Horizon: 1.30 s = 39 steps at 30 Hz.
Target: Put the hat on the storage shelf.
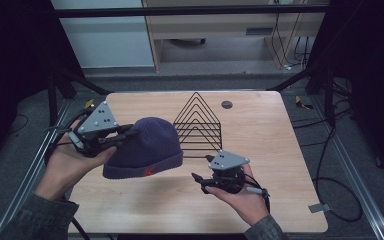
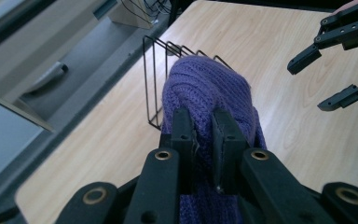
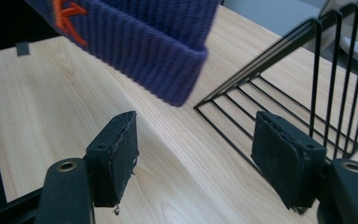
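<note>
A purple ribbed knitted beanie with a small orange mark on its cuff (image 1: 145, 150) hangs left of centre in the high view, off the light wooden bench (image 1: 280, 200), its folded cuff lowest. The left claw (image 1: 125, 135) is clenched on it: in the left gripper view the two black jaws pinch a fold of the knit (image 2: 205, 93) tight, and the cloth bunches and droops away from them. The right claw (image 1: 198, 182), lower centre of the high view, is released with nothing between its jaws; in the right gripper view its worn black pads (image 3: 116, 154) stand well apart with bare wood between them, and the cuff (image 3: 158, 51) hangs above and beyond them at the upper left.

The beanie looks light, soft and floppy. It will not keep a shape when lifted by one point, and it should sag and swing rather than slip, since the ribbing gives the pads plenty to bite. Nothing about it seems fragile. I judge the thick doubled cuff the best place for a second hold: it is the firmest part, and a grip there opposite the left claw would spread the hat open.

Just behind the beanie, at the centre of the high view, stands a black wire rack of triangular dividers (image 1: 197, 125). The bench top is smooth and pale, with a small dark round disc (image 1: 226, 104) near its far edge. Around it the room is dim, with dark frame legs and loose cables on the grey floor (image 1: 330, 165) at the right.
</note>
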{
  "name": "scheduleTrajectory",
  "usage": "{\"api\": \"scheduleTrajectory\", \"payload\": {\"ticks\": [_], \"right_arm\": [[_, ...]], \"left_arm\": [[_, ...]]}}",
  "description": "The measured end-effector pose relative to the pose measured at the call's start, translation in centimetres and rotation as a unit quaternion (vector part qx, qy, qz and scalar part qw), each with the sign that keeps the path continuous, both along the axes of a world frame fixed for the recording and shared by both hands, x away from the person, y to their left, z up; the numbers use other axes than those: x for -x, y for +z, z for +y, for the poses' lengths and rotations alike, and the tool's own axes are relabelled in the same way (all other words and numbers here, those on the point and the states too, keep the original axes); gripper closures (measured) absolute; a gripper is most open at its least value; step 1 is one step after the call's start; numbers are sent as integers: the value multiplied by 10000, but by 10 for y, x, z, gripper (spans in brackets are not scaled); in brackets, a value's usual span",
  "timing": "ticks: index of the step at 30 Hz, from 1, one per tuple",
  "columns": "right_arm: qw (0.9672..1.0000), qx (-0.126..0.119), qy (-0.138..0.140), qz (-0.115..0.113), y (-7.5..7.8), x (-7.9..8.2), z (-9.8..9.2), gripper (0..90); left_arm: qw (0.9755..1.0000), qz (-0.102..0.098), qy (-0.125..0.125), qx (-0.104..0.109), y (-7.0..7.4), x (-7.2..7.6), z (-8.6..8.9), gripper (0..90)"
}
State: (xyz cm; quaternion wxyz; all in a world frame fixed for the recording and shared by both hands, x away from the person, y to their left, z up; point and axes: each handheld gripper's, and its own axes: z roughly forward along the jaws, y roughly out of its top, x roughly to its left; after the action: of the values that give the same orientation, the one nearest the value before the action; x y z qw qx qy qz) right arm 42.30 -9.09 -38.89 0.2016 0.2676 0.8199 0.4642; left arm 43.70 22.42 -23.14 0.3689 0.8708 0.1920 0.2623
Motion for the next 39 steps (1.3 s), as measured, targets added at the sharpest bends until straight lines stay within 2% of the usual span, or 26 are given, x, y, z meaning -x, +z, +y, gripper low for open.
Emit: {"api": "scheduleTrajectory", "payload": {"ticks": [3,4,5,8,11,14,15,16,18,19,22,25,30,33,37,39], "right_arm": [[10000,20,52,36,8,-8,5,331],[9999,16,95,59,10,-11,7,336],[9997,69,161,147,11,-17,11,337],[9995,98,212,207,11,-23,15,340],[9986,247,334,313,9,-33,21,325],[9979,229,437,413,8,-38,22,354],[9966,205,610,505,7,-40,24,531],[9966,205,610,505,7,-40,24,531],[9963,194,698,464,9,-40,24,708],[9962,184,713,472,10,-40,24,726],[9962,269,705,427,15,-38,21,736],[9969,300,634,363,29,-35,11,739],[9975,312,570,287,43,-34,-2,739],[9986,322,367,187,60,-37,-16,740],[9989,374,222,145,72,-41,-24,741],[9983,543,155,142,84,-46,-29,741]], "left_arm": [[10000,-34,-62,-7,5,1,-4,806],[9999,6,-124,76,6,1,-5,805],[9998,-5,-217,45,7,1,-9,804],[9996,-18,-282,9,7,1,-12,803],[9993,0,-368,11,7,0,-16,803],[9992,26,-387,67,7,-3,-17,803],[9992,38,-374,165,7,-7,-18,803],[9992,38,-374,165,7,-7,-18,803],[9994,62,-313,142,6,-10,-19,803],[9994,66,-276,185,6,-12,-19,803],[9995,45,-187,238,7,-16,-21,802],[9991,14,-98,401,11,-21,-23,801],[9988,-49,5,494,17,-26,-28,799],[9984,-133,45,550,24,-30,-36,798],[9982,-214,69,548,33,-38,-49,798],[9979,-296,76,574,41,-45,-58,797]]}}
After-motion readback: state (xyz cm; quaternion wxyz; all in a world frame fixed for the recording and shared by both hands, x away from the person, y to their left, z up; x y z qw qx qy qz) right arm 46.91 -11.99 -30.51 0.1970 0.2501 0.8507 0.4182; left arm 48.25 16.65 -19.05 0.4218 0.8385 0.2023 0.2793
